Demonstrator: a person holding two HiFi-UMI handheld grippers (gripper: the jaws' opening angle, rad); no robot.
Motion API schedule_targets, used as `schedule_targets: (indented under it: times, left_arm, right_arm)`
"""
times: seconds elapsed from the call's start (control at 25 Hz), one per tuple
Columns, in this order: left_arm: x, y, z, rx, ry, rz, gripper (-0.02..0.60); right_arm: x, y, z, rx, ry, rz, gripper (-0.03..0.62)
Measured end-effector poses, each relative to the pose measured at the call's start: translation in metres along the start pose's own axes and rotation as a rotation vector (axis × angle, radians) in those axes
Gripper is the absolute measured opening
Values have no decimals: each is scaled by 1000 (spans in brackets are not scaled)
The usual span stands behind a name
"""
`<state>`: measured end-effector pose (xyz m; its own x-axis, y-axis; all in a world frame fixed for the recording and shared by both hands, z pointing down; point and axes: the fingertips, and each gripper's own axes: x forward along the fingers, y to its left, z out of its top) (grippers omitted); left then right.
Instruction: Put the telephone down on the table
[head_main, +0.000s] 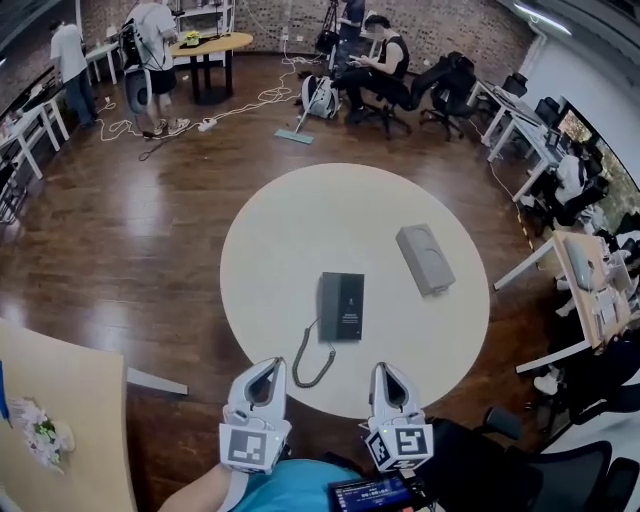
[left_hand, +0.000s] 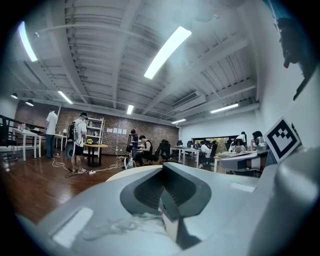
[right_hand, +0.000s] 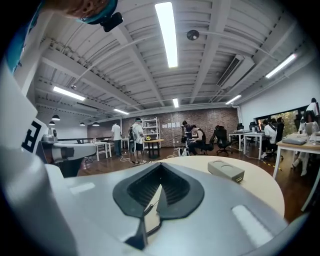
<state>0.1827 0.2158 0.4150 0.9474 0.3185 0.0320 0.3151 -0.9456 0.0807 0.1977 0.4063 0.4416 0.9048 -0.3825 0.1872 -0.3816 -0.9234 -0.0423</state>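
Telephone (head_main: 341, 306) rests on table (head_main: 300, 225); left hand-held gripper (head_main: 269, 363), right hand-held gripper (head_main: 384, 367) closed.

No text can be read anywhere. The telephone (head_main: 341, 306) on the desk (head_main: 290, 215) carries a line of pale print, and the small screen (head_main: 372, 494) at the bottom edge of the head view shows glowing lines, both too small to make out. The square markers (head_main: 249, 449) are black-and-white patterns, not letters, and the sheets (left_hand: 116, 131) on the brick wall look blank.
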Motion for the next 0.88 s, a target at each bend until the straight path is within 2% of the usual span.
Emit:
schedule_targets:
  times: [0.2, 0.32, 0.56, 0.64, 0.88]
  left_arm:
    - [11, 30, 0, 18, 10, -29, 12]
    - [23, 41, -1, 14, 11, -32, 12]
    - [52, 47, -19, 6, 62, -38, 14]
    - [63, 47, -25, 4, 70, -35, 14]
    - [96, 46, -53, -19, 113, -37, 32]
  right_arm:
    - [25, 0, 10, -15, -5, -38, -6]
    - [37, 2, 13, -38, 12, -26, -6]
    - [62, -10, 11, -40, 49, 14, -3]
    - [72, -17, 5, -27, 66, 40, 61]
    - [113, -47, -20, 13, 150, 142, 147]
